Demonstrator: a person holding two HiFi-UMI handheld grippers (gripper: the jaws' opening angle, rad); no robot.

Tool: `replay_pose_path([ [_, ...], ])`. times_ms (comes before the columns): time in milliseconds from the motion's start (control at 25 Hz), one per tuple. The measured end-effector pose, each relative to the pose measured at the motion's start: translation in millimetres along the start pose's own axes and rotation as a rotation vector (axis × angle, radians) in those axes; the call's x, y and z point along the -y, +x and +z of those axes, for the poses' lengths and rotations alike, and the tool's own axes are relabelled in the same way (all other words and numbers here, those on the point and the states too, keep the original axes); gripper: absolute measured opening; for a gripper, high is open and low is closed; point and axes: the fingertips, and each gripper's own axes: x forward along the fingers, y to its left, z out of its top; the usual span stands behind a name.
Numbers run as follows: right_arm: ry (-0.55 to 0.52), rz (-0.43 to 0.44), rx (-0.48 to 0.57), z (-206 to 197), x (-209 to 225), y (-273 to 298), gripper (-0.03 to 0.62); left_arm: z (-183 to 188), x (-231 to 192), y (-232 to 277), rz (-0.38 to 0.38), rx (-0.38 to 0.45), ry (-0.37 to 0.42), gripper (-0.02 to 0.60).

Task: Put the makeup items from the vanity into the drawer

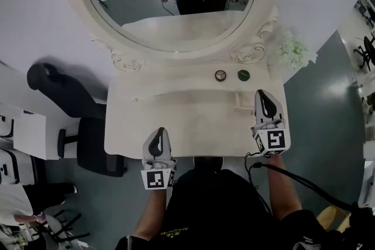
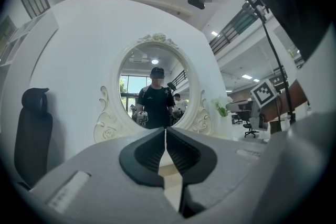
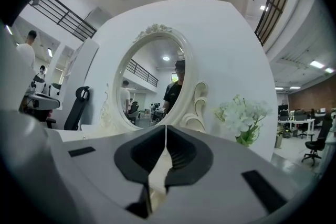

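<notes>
Two small round makeup items lie at the back of the cream vanity top (image 1: 176,126), below the mirror: a brownish one (image 1: 220,75) and a dark green one (image 1: 244,74). My left gripper (image 1: 159,131) hovers over the vanity's front edge, shut with nothing between its jaws; in the left gripper view the left gripper (image 2: 166,131) has its pads meeting at the tips. My right gripper (image 1: 262,93) is over the right side of the top, nearer the round items but apart from them, and shut on nothing, as the right gripper (image 3: 166,128) also shows. No open drawer is in sight.
A large oval mirror (image 1: 170,3) stands behind the top and reflects the person and both grippers. White flowers (image 1: 296,50) stand at the right rear corner. A black office chair (image 1: 88,137) is left of the vanity. A cable (image 1: 293,175) trails from the right gripper.
</notes>
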Motion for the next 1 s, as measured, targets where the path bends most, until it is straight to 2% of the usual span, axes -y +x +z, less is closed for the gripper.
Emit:
replay_pose_path([
  [40,0.009,-0.007,-0.004,-1,0,1,0.015,-1,-2,-1,0.0,-0.003,-0.001,0.025],
  [80,0.018,-0.013,-0.008,-3,0,3,0.078,-3,-5,-3,0.001,-0.005,-0.003,0.025],
  [160,0.033,-0.02,-0.012,-6,-1,5,0.279,-6,-10,-6,0.006,-0.011,-0.009,0.025],
  [200,0.032,-0.025,-0.016,-7,-2,6,0.303,-7,-13,-7,0.009,-0.015,-0.012,0.023],
  [360,0.013,-0.028,-0.029,-10,-2,9,0.316,-12,-19,-9,0.01,-0.021,-0.019,0.025],
  [640,-0.035,0.025,-0.088,-19,1,44,0.316,-20,-26,-9,0.013,-0.044,-0.031,0.025],
  [760,-0.061,0.11,-0.187,-39,-14,76,0.316,-27,-30,-11,0.021,-0.06,-0.037,0.025],
  [880,-0.104,0.222,-0.345,-78,-43,113,0.316,-36,-35,-16,0.043,-0.071,-0.045,0.024],
  [1000,-0.134,0.298,-0.473,-117,-66,143,0.314,-46,-39,-19,0.058,-0.105,-0.039,0.023],
])
